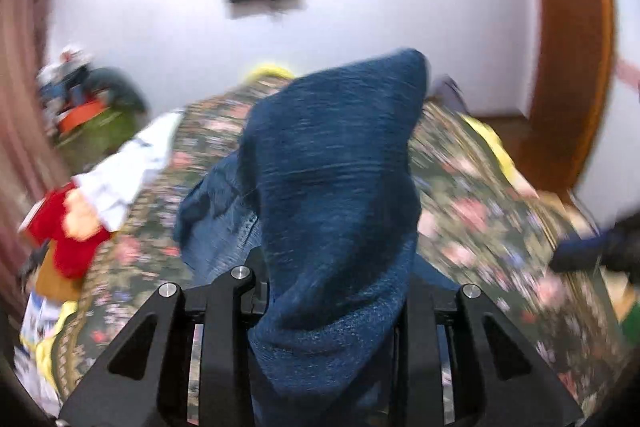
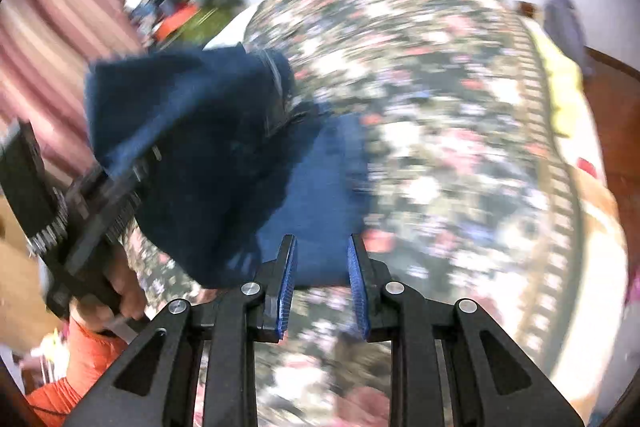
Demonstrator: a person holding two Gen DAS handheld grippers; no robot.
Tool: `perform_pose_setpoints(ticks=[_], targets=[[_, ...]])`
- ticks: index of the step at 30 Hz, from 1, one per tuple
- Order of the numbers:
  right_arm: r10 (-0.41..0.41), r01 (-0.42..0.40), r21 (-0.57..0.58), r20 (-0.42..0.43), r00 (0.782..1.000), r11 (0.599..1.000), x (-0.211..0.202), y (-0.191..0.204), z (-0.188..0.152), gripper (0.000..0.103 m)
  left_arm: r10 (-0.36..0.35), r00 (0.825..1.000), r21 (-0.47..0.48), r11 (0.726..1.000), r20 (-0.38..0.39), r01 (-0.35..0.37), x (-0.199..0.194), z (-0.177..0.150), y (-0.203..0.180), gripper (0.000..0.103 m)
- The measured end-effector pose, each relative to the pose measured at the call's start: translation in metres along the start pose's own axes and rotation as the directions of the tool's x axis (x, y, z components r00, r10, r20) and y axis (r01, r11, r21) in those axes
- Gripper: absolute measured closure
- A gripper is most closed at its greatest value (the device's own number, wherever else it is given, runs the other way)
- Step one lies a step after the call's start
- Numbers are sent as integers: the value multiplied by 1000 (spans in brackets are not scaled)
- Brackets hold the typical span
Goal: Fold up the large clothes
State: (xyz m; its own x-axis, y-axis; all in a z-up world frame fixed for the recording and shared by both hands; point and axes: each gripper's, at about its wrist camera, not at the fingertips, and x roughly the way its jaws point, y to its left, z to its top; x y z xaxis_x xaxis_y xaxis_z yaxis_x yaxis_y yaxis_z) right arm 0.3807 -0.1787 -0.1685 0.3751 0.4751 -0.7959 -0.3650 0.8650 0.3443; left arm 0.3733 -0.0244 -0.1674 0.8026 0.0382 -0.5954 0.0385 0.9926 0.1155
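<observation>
A dark blue knit garment (image 1: 332, 187) hangs bunched over my left gripper (image 1: 328, 311), which is shut on it and lifts it above the floral bedspread (image 1: 480, 211); the cloth hides the fingertips. In the right wrist view the same garment (image 2: 192, 147) trails from the left gripper (image 2: 100, 195) at the left down to the bed. My right gripper (image 2: 322, 259) is open and empty, its blue pads (image 2: 286, 287) just above the garment's lower edge (image 2: 320, 219) on the bedspread (image 2: 460, 147).
White and red clothes (image 1: 100, 195) lie at the bed's left edge. A pile of things (image 1: 88, 103) sits by the far wall, a yellow sheet edge (image 1: 496, 147) at the right, and a wooden door frame (image 1: 572, 47) beyond.
</observation>
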Motion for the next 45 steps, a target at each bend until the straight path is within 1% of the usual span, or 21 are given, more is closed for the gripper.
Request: perform_pose_setpoints(ticks=[3, 5, 7, 13, 15, 18, 19, 21, 24, 26, 28, 32, 34, 35, 37, 40, 41, 42, 43, 44, 45], targets=[[-88, 87, 12, 36, 995, 996, -26, -22, -11, 82, -51, 993, 95, 994, -107, 61, 18, -23, -34, 73], [-119, 119, 3, 43, 992, 993, -32, -29, -19, 82, -42, 988, 161, 985, -151, 67, 20, -38, -48, 72], [-126, 127, -12, 36, 991, 992, -37, -32, -27, 82, -27, 986, 207, 976, -163, 62, 17, -47, -53, 68], [-108, 110, -50, 42, 993, 993, -42, -25, -38, 82, -89, 972, 131, 984, -219, 120, -3, -53, -33, 51], [-86, 90, -54, 62, 994, 995, -45, -16, -33, 82, -122, 967, 102, 984, -223, 148, -18, -54, -23, 41], [-58, 64, -72, 90, 994, 995, -51, 1, -23, 82, -142, 972, 70, 985, -189, 158, -45, -50, -8, 35], [-48, 57, -86, 102, 994, 995, -53, 9, -19, 82, -133, 977, 57, 988, -167, 144, -55, -47, 1, 32], [-27, 43, -133, 124, 992, 990, -55, 30, -8, 82, -97, 986, 22, 995, -132, 101, -70, -41, 22, 21], [-12, 37, -195, 128, 992, 980, -48, 60, 3, 82, -31, 995, -53, 998, -96, 26, -82, -35, 63, 18], [-5, 33, -242, 116, 993, 970, -36, 81, 8, 82, 28, 994, -84, 996, -109, -38, -77, -36, 88, 18], [-6, 34, -296, 95, 995, 955, -18, 101, 11, 82, 55, 988, -107, 992, -143, -70, -67, -41, 108, 18], [-72, 81, -361, 38, 997, 929, 22, 121, 8, 82, 50, 969, -124, 989, -240, -82, -31, -62, 124, 18], [-151, 152, -404, 35, 988, 902, 43, 122, 2, 82, 37, 952, -121, 990, -304, -77, -12, -80, 120, 18], [-211, 211, -426, 50, 976, 880, 52, 119, -2, 82, 28, 944, -118, 991, -327, -70, -5, -87, 117, 17], [-276, 267, -452, 47, 960, 851, 64, 108, -8, 82, -4, 947, -139, 989, -320, -43, 0, -100, 111, 17], [-280, 243, -431, -23, 960, 869, 79, 81, -17, 81, -62, 944, -192, 981, -324, -1, 1, -107, 112, 17], [-273, 235, -426, -30, 962, 874, 80, 74, -20, 72, -71, 941, -209, 978, -331, 0, 2, -109, 113, 16], [-275, 241, -415, -23, 961, 877, 80, 68, -22, 58, -73, 939, -218, 976, -336, -2, 2, -111, 113, 16], [-320, 296, -400, 9, 947, 867, 78, 62, -24, 19, -77, 938, -222, 975, -337, 0, 2, -114, 113, 16], [-371, 361, -384, 52, 927, 849, 77, 57, -26, 0, -81, 939, -225, 974, -335, 4, 1, -116, 112, 16], [-370, 372, -372, 81, 926, 850, 74, 49, -28, 0, -85, 937, -229, 973, -338, 6, -1, -118, 112, 16]])
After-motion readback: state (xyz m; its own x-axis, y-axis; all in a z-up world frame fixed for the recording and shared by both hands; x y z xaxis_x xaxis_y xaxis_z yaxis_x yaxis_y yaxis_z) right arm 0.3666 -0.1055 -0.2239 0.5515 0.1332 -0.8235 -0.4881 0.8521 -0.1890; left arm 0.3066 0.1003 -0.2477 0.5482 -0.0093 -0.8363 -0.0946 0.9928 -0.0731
